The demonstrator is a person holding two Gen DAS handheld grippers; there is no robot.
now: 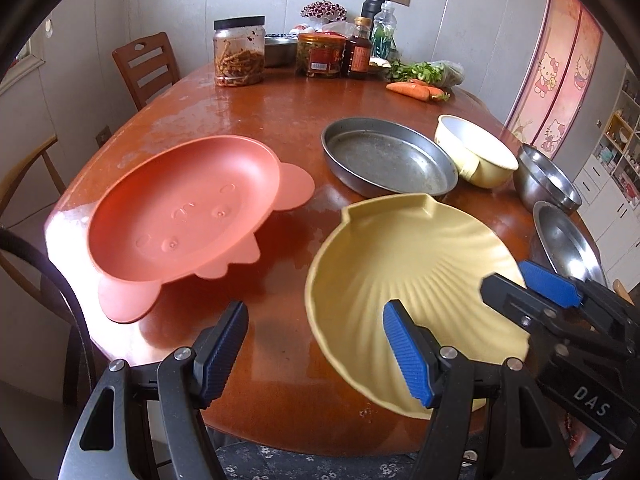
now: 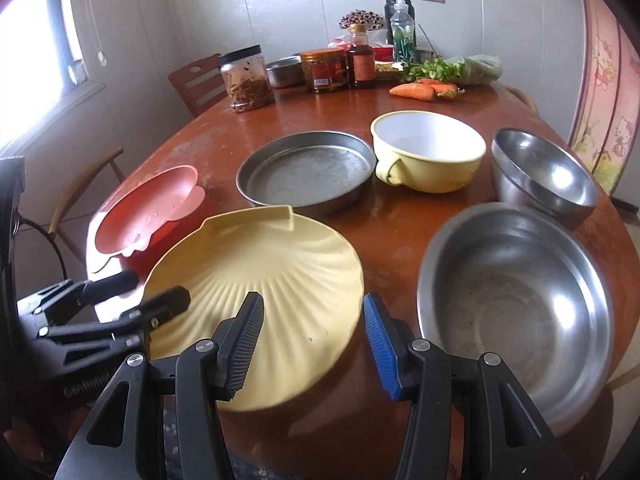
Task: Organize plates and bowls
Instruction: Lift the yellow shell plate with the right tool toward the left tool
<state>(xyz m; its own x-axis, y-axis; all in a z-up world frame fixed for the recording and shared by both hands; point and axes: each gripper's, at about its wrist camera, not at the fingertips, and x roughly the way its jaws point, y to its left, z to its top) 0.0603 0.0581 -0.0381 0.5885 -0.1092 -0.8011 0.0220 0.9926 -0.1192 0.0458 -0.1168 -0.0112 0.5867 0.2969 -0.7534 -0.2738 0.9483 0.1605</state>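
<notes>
- Hovering over the near table edge w/ both grippers, nothing gripped yet; plates & bowls lie spread in a loose arc, so judged as start of sorting.
- Left gripper (image 1: 316, 344): fingers spread wide, empty. It sits between the pink plate (image 1: 182, 208) and the yellow shell plate (image 1: 404, 280); its right pad (image 1: 408, 354) overlaps the shell plate's near rim in view, contact can't be told.
- Right gripper (image 2: 312, 340): fingers also wide, empty, straddling the shell plate's (image 2: 256, 280) right rim area, w/ the big steel bowl (image 2: 516, 308) just beside on the right. Prob. lined up to pinch a rim.
- Pink plate: tilted, its far side raised, resting on its own tabs near the left table edge, so an easy rim grab for the left side.
- Mid table: flat metal pan (image 2: 306, 172), then yellow handled bowl (image 2: 428, 156) touching or nearly touching it, then small steel bowl (image 2: 544, 172) further right. Bowls grouped right, plates left → likely stack by type.
- Back of table (image 2: 400, 232): jars (image 2: 250, 78), a sauce bottle (image 2: 360, 64), carrots (image 2: 416, 90) and greens, well apart from the work, no clash.
- Risk guess: shell plate overhangs the near edge slightly; a shove could tip it off.
</notes>
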